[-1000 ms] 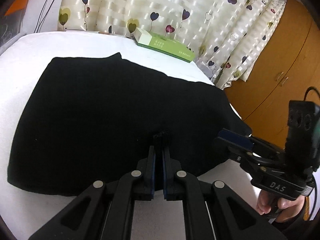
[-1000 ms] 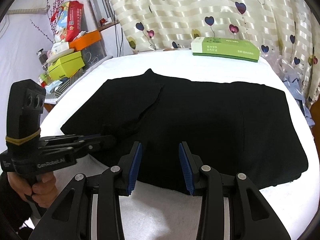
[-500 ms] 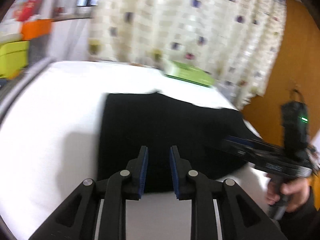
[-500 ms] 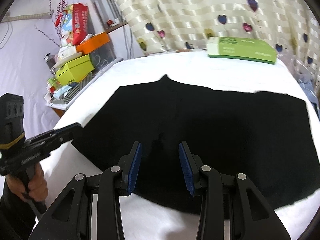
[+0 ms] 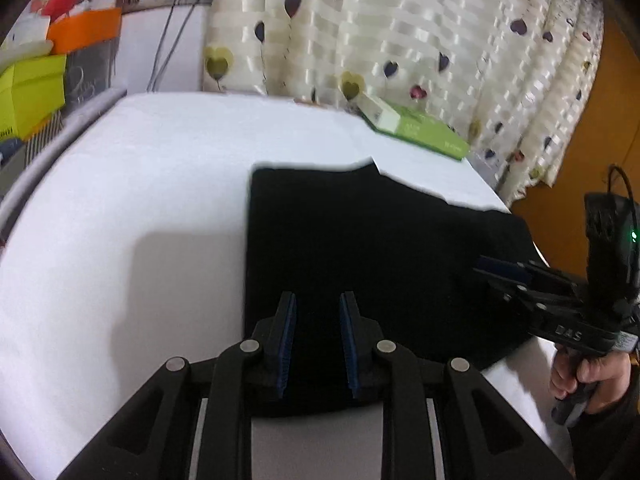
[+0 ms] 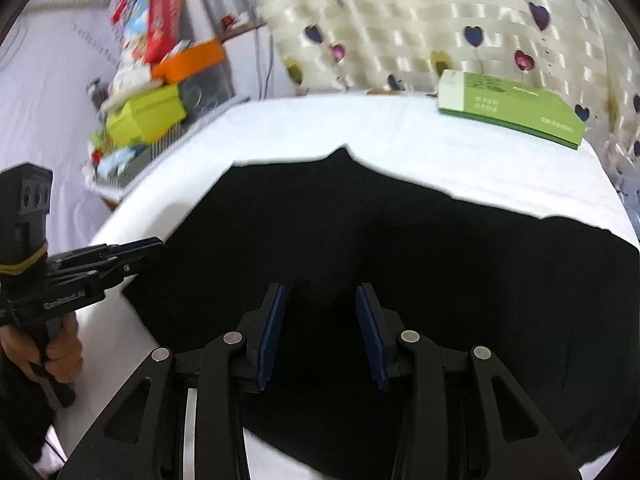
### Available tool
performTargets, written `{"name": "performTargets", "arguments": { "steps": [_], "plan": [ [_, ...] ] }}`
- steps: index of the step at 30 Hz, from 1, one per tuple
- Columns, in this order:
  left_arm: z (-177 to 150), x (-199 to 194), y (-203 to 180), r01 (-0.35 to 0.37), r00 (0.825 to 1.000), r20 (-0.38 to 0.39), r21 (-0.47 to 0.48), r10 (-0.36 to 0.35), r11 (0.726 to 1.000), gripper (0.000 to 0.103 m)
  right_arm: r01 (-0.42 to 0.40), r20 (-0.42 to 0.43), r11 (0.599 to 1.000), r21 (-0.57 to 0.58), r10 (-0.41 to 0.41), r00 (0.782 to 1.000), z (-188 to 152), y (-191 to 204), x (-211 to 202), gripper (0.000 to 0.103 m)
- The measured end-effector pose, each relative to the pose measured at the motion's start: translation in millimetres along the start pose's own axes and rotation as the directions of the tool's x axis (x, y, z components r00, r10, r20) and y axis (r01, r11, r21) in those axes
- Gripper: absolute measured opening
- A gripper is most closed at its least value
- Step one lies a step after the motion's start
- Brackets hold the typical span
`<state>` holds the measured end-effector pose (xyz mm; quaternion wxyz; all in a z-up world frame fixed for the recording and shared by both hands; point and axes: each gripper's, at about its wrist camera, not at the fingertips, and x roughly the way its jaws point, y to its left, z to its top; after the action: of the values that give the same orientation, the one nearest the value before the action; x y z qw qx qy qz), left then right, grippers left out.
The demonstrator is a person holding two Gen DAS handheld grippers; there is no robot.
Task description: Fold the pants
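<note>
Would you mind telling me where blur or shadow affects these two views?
Left wrist view: slight motion blur softens the black pants, and a grey shadow falls on the white table cover. Right wrist view: the clutter of coloured boxes at upper left is smeared.

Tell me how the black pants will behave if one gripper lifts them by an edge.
The black pants lie flat and limp on the white bed, so they would probably droop and unfold rather than hold shape. Being matte cloth, they likely won't slip from the open right hand-held gripper pads once pinched.
</note>
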<state>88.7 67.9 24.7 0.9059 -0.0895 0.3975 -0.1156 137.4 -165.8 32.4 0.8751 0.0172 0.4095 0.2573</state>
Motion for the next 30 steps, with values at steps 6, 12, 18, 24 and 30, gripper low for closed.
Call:
{"name": "performTargets", "arguments": {
  "steps": [6, 12, 18, 24, 30],
  "plan": [
    [48.4, 34.5, 5.4, -0.043, 0.999, 0.021, 0.014, 0.043, 0.999, 0.024, -0.010, 0.034, 0.999, 0.041, 0.009, 0.999, 29.8, -16.0, 14.6, 0.038],
    [67.1, 74.2, 5.5, -0.048, 0.998, -0.040, 0.037, 0.050, 0.998, 0.024, 0.011, -0.008, 1.000, 0.028, -0.010, 1.000, 48.7, -22.1, 49.9, 0.017],
    [60.0, 77.1, -6.8, -0.073, 0.996, -0.050, 0.108, 0.078, 0.991, 0.030, 0.047, -0.070, 0.996, 0.073, -0.042, 0.997, 50.9, -32.0, 61.3, 0.017],
    [41.3, 43.5, -12.7, -0.093, 0.995, -0.014, 0.105, 0.095, 0.990, 0.030, 0.015, -0.014, 1.000, -0.021, -0.015, 1.000, 23.2, 0.9, 16.9, 0.018],
    [3.7, 1.7, -24.0, -0.113, 0.994, 0.021, 0.103, 0.111, 0.988, 0.030, -0.017, -0.009, 0.994, -0.105, 0.016, 1.000, -22.1, 36.8, -13.2, 0.019]
  ]
}}
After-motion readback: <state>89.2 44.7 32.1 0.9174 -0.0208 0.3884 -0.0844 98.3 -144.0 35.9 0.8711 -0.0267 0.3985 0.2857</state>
